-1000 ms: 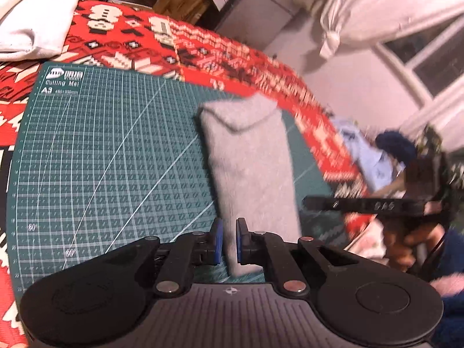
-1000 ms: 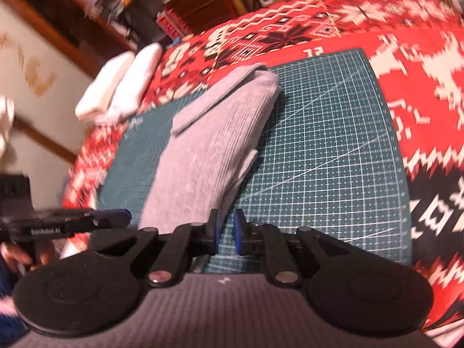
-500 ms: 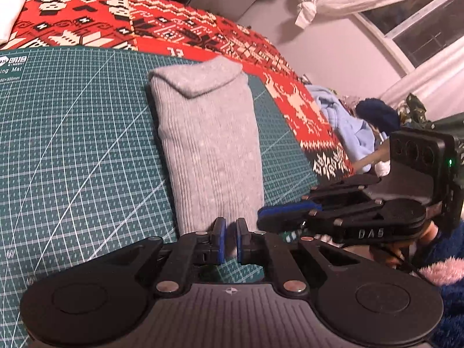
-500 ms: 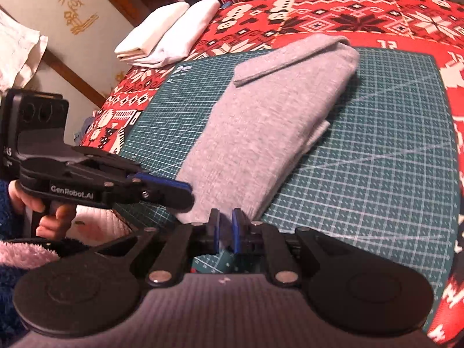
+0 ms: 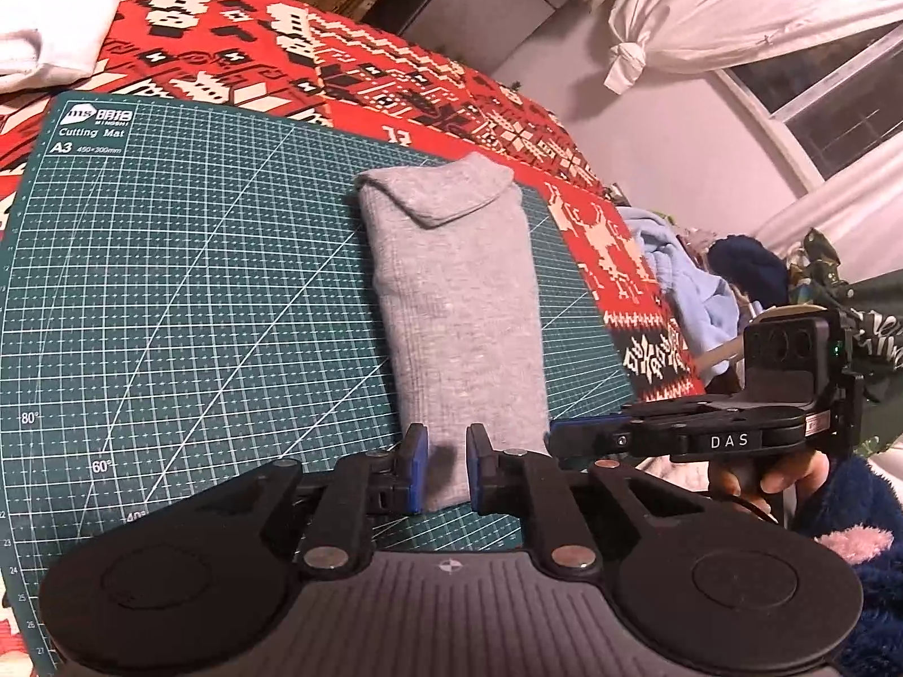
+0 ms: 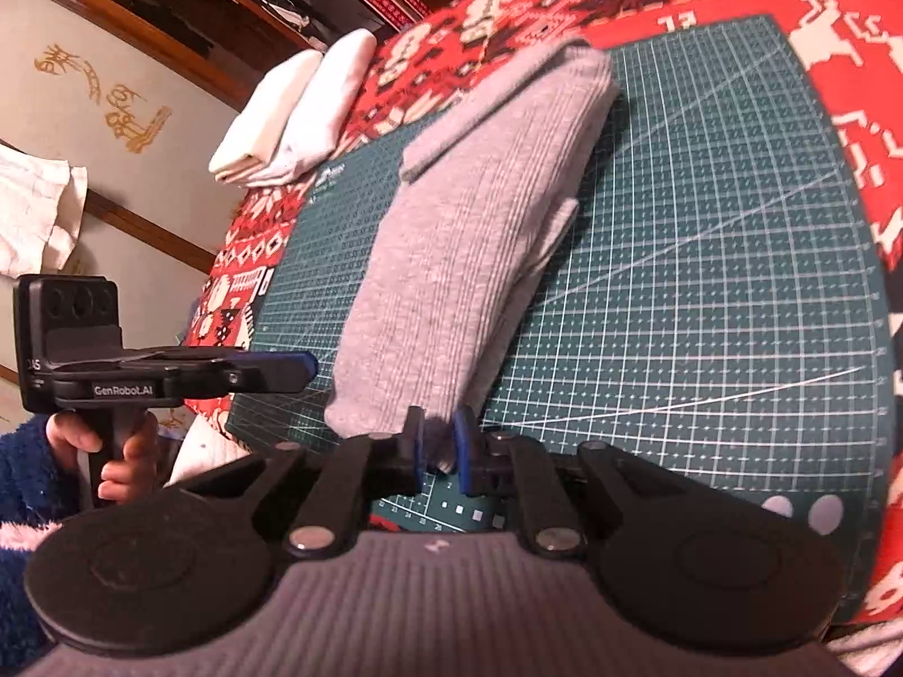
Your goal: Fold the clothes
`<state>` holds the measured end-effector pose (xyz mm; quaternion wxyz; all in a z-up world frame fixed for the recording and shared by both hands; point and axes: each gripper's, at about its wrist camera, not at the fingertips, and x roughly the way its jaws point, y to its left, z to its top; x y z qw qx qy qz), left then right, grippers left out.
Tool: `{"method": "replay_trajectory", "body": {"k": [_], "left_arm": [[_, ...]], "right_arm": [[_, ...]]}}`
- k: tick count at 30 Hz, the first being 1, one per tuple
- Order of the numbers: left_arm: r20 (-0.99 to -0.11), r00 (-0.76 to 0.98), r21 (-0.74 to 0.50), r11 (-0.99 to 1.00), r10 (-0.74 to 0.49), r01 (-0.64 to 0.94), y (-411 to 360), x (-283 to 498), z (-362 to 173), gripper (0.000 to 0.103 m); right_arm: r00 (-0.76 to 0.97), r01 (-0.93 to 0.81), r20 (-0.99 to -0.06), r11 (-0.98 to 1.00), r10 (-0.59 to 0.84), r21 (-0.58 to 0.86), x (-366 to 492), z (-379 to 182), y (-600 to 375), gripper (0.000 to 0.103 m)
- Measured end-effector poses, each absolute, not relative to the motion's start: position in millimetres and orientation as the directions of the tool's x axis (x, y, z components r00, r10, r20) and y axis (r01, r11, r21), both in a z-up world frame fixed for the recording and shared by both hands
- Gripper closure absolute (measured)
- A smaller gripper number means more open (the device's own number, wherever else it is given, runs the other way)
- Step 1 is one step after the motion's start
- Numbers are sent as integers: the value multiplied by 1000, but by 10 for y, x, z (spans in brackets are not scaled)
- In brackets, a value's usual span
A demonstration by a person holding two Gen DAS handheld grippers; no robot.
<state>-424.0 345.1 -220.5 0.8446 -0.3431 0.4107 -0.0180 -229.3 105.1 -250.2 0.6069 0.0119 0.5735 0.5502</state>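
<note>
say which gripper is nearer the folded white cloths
Left. The left gripper is at the grey garment corner toward the white cloths; the right gripper is at the other near corner, farther away.

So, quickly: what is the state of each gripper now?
Left gripper: open, fingers around the near edge of the grey garment.
Right gripper: open, at the same edge.

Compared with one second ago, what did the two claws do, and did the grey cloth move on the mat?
Both claws opened a little and closed in on the near end of the grey garment. The left claw and the right claw each now have that edge between their fingers, not yet pinched shut. The garment stayed folded in the same place on the green cutting mat; the white folded cloths did not move.
</note>
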Motion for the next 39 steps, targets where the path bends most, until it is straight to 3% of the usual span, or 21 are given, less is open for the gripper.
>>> {"method": "replay_trajectory", "body": {"k": [5,7,8,19,20,22,28,31,34,35,39], "left_arm": [[-684,657,-599,759,-317,-257,3448,-4247,-2259,89],[-684,653,-601,759,-326,-251,3441,-4242,-2278,89],[-685,651,-601,759,-327,-251,3441,-4240,-2286,89],[-645,682,-655,708,-345,-262,3539,-4269,-2299,89],[-627,696,-675,689,-350,-262,3567,-4275,-2291,87],[-615,714,-684,676,-335,-272,3613,-4275,-2260,75],[-631,727,-646,704,-272,-297,3707,-4154,-2198,70],[-636,733,-624,721,-242,-303,3703,-4051,-2199,66],[-641,734,-611,727,-223,-313,3695,-3949,-2247,59],[-646,730,-606,730,-220,-316,3691,-3918,-2269,58],[-655,722,-607,723,-222,-329,3690,-3810,-2356,58]], "right_arm": [[-295,-635,-664,378,688,674,-2324,-2536,1070,85],[-293,-644,-661,369,690,670,-2347,-2513,1080,98],[-287,-649,-664,370,691,665,-2354,-2494,1073,99],[-279,-593,-668,424,690,685,-2259,-2572,934,99],[-276,-596,-667,421,692,684,-2259,-2558,920,96],[-259,-603,-670,425,696,675,-2231,-2523,894,95],[-58,-642,-682,496,729,585,-2114,-2303,884,94],[-15,-644,-655,494,756,585,-2090,-2212,986,86],[3,-663,-661,496,751,561,-2096,-2167,1106,73],[12,-670,-667,501,745,548,-2101,-2157,1143,63],[26,-618,-676,543,737,568,-2055,-2222,1211,61]]}}
